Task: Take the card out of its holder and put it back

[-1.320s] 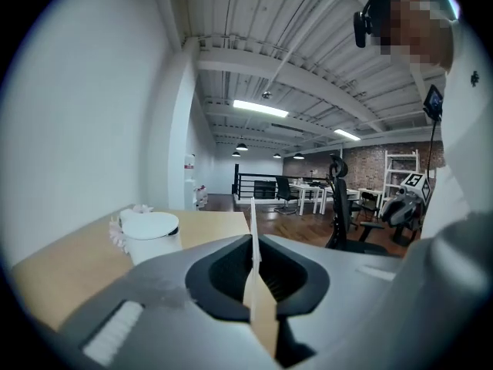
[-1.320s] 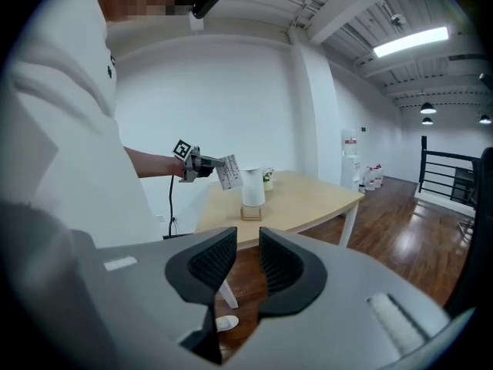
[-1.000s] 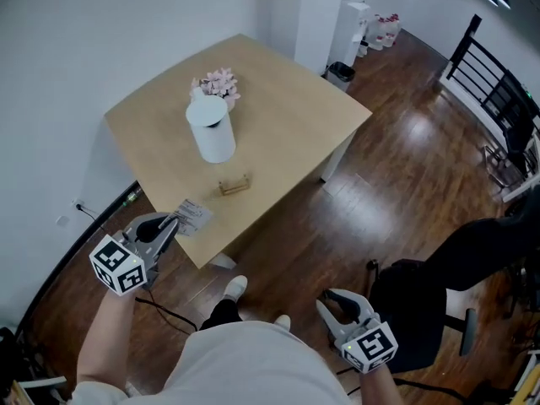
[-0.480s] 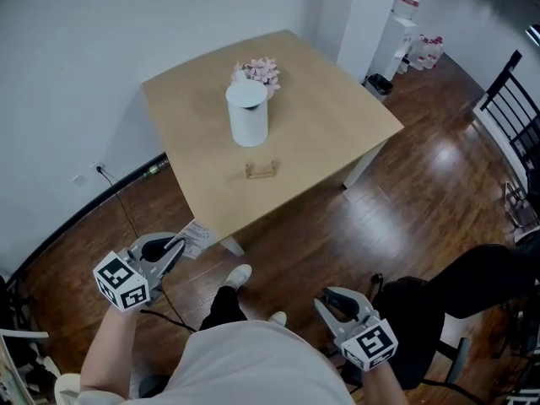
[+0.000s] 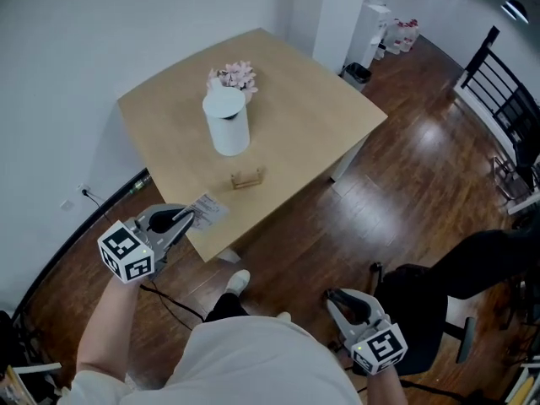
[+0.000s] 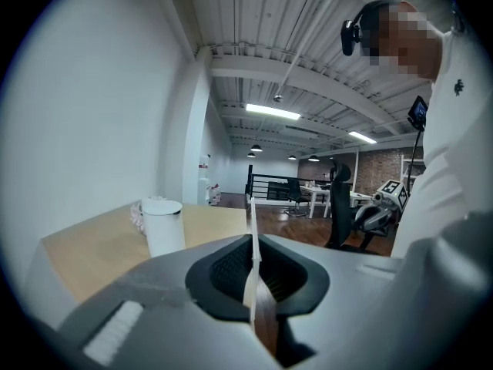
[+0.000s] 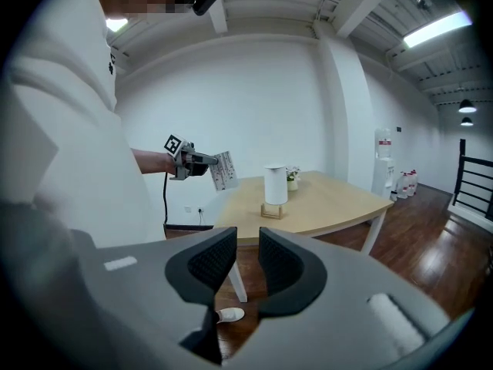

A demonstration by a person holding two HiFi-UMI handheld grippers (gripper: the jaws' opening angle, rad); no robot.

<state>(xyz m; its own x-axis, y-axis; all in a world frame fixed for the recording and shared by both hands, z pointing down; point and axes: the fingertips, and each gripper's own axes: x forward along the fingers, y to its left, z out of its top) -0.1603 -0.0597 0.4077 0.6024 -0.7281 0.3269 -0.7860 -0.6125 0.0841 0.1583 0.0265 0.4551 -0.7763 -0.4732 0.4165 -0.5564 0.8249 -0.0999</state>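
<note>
My left gripper (image 5: 187, 218) is shut on a white printed card (image 5: 208, 210), held over the near corner of the wooden table (image 5: 304, 116). In the left gripper view the card (image 6: 252, 262) stands edge-on, pinched between the jaws. The small wooden card holder (image 5: 247, 178) sits on the table beyond it, with nothing in it, in front of a white cylinder (image 5: 226, 125). My right gripper (image 5: 344, 299) hangs low over the floor, away from the table, open with nothing between its jaws (image 7: 246, 247). The right gripper view shows the card (image 7: 223, 169) and the holder (image 7: 271, 210) apart.
Pink flowers (image 5: 237, 75) stand behind the white cylinder. A black office chair (image 5: 422, 310) is by my right side. A cable (image 5: 164, 306) trails on the dark wooden floor near my feet. A white wall (image 5: 101, 32) borders the table's far side.
The head view has swung. Half a second ago the left gripper held the card off the table's edge over the floor; now the card is over the near corner. The right gripper stays low.
</note>
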